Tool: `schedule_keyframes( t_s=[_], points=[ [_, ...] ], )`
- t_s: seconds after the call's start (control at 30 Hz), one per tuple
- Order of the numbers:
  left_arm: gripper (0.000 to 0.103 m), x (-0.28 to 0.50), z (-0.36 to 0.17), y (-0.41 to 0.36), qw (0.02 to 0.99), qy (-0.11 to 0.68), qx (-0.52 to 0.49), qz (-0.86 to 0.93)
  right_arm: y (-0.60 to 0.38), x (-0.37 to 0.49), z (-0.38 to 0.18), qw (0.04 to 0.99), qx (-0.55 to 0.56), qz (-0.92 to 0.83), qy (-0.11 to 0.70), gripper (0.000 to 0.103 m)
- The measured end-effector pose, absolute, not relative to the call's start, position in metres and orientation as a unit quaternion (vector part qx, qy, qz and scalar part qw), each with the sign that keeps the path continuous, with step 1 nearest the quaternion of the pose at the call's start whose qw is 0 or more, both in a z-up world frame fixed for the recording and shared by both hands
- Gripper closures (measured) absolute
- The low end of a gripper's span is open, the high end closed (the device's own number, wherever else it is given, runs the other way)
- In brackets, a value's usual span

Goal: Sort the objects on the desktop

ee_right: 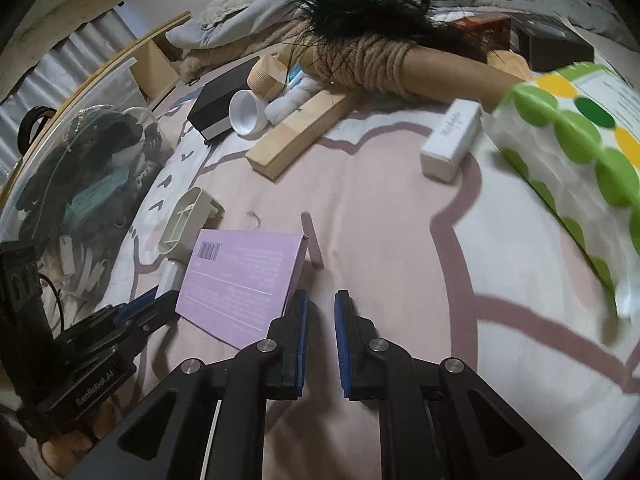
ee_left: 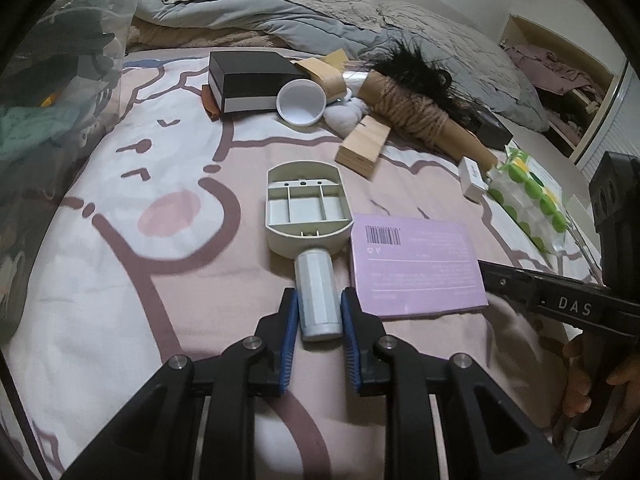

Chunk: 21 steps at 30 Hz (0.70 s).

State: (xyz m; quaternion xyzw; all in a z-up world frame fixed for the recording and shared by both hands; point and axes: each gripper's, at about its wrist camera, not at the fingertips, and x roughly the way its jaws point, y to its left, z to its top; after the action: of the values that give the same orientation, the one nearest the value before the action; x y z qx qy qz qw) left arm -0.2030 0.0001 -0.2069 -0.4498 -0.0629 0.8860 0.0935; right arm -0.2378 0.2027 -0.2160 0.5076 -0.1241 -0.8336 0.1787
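Item: grey roller (ee_left: 308, 216), centre frame on the bed (ee_left: 120, 280), beside a purple box (ee_left: 416, 264). Left gripper (ee_left: 320, 316): jaws clamped on its white handle, likely to lift it for sorting. Right gripper (ee_right: 322, 320): jaws nearly closed, empty, beside the box's lower corner.

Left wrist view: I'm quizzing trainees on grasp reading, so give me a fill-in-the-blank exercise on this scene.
1. The left gripper has its jaws shut on the silver ____ of the grey brush-like tool.
2. The purple box lies face down, showing a ____ near one corner.
3. The white cup lies tipped beside the ____ box.
4. Between the right gripper's jaws is ____.

Missing words: handle; barcode; black; nothing
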Motion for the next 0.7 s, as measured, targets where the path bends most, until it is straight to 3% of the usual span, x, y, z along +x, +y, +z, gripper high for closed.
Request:
schedule_keyframes(
  t_s=[0.27, 0.5, 0.7],
  points=[
    [0.081, -0.167, -0.206, 0.012, 0.105, -0.042, -0.447, 0.888, 0.214, -0.202, -0.211, 0.183, 0.51, -0.832, -0.121, 0.09],
    [0.081, -0.159, -0.2, 0.005, 0.064, 0.029, -0.435, 0.898, 0.229, -0.192, -0.203, 0.16, 0.493, -0.844, -0.139, 0.09],
    [0.08, -0.166, -0.2, -0.027, 0.01, 0.033, -0.442, 0.897, 0.215, -0.185, -0.196, 0.216, 0.481, -0.84, -0.13, 0.09]
  ],
)
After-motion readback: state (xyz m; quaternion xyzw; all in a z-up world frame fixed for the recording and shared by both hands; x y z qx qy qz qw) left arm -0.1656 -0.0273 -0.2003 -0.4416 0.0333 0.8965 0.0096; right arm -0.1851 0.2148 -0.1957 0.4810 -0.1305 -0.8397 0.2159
